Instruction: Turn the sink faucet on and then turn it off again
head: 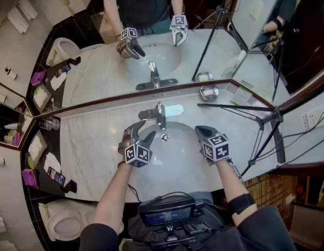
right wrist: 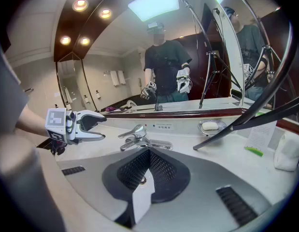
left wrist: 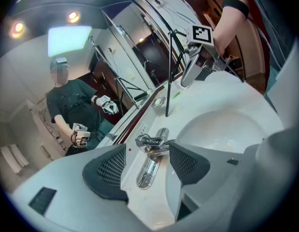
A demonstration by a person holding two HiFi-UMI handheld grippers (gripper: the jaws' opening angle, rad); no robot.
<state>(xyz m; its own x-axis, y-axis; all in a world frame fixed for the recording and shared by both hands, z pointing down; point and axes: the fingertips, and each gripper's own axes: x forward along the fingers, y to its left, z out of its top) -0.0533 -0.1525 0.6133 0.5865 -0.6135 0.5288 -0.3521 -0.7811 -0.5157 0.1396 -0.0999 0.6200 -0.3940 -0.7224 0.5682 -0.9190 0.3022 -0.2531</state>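
Note:
The chrome faucet stands at the back rim of the white sink basin, and no water shows at its spout. My left gripper hangs over the basin's left side with its jaws open, the tips just short of the faucet. In the left gripper view the faucet lies ahead between the open pads of my left gripper, untouched. My right gripper is shut and empty over the basin's right side. In the right gripper view my right gripper points below the faucet, with the left gripper to its left.
A soap dish sits at the back right of the marble counter. A black tripod stands on the right, one leg lying across the counter. Drinking glasses stand far left. A mirror backs the counter. A toilet is lower left.

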